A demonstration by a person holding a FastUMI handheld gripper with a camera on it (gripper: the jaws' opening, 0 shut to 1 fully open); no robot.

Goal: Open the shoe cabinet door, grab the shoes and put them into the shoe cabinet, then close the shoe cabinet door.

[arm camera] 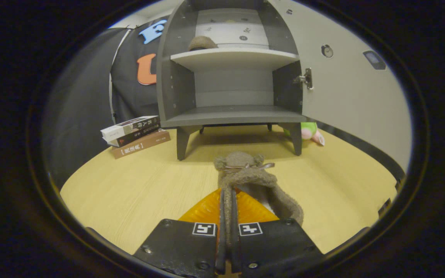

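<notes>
The brown fuzzy shoe (pixel 245 179) sits at the lower centre of the frame, pinched by its edge between the narrow jaws of the gripper (pixel 227 200). Its long axis runs straight ahead from the jaws toward the shoe cabinet (pixel 176 96). The cabinet stands beyond on the surface (pixel 137 185), its door (pixel 346 88) swung open at the right. Its lower shelf (pixel 234 114) lies bare directly ahead, while another shoe (pixel 201 43) rests on the upper shelf.
</notes>
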